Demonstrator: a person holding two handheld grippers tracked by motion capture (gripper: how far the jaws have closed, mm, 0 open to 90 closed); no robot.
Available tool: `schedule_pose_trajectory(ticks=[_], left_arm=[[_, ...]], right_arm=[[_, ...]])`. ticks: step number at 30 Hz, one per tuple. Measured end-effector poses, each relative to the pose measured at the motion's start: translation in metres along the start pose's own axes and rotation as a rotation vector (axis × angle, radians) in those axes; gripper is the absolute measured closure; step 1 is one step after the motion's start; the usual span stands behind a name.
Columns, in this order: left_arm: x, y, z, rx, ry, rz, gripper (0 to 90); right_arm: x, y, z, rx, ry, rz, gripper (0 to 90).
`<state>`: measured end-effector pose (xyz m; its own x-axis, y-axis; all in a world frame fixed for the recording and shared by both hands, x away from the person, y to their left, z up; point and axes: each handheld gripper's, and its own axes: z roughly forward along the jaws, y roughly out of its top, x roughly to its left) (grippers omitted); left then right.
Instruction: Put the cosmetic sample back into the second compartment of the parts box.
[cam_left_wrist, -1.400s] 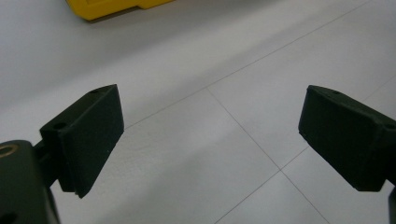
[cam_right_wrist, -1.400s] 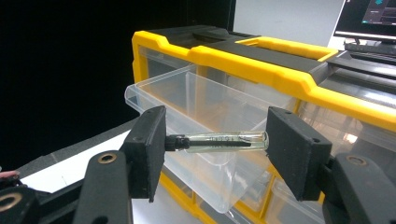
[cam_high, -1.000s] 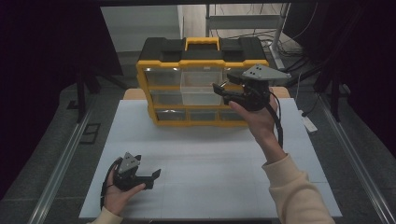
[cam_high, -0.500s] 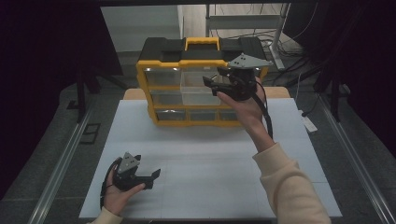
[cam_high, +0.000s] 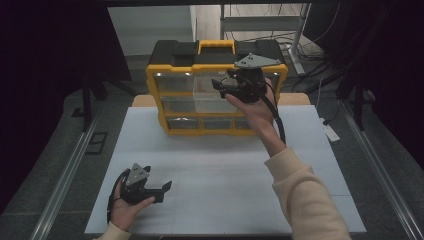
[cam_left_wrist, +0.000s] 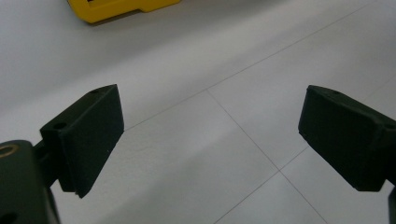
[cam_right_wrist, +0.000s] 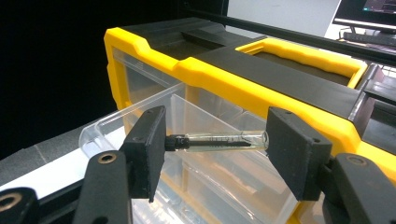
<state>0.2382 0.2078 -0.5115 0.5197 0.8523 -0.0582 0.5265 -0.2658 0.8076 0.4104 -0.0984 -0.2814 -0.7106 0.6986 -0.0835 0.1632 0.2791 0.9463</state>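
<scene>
Glass vial (cam_right_wrist: 219, 140) is getting clamped end to end by the right gripper (cam_right_wrist: 215, 144), now shifted over the organizer's open clear drawer (cam_right_wrist: 140, 126), so drop-off's looking close; left gripper (cam_high: 150, 187) is idling with jaws wide apart

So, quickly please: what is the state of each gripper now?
Left gripper: open, holding nothing, low over the table.
Right gripper: shut on a clear tube, above the pulled-out drawer.
</scene>
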Motion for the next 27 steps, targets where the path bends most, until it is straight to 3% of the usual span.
schedule_pose_trajectory(ticks=[1, 3, 6, 10, 14, 27], left_arm=[[0.0, 0.0, 0.0, 0.0, 0.0, 0.0, 7.4], [0.0, 0.0, 0.0, 0.0, 0.0, 0.002, 7.3], [0.001, 0.0, 0.0, -0.001, 0.0, 0.001, 7.3], [0.0, 0.0, -0.001, -0.002, -0.001, 0.0, 7.3], [0.001, 0.001, 0.0, -0.004, -0.005, -0.002, 7.4], [0.001, 0.002, 0.0, -0.014, -0.01, -0.005, 7.6]], right_arm=[[0.0, 0.0, 0.001, -0.003, -0.007, -0.002, 39.6], [0.0, 0.0, 0.002, -0.009, -0.027, -0.011, 30.2], [-0.004, -0.001, 0.0, -0.004, -0.016, 0.018, 22.9], [-0.007, -0.001, -0.011, -0.022, 0.0, 0.039, 22.5], [-0.008, -0.004, -0.027, -0.037, 0.014, 0.027, 23.3], [-0.009, -0.04, -0.074, -0.044, 0.062, 0.003, 24.1]])
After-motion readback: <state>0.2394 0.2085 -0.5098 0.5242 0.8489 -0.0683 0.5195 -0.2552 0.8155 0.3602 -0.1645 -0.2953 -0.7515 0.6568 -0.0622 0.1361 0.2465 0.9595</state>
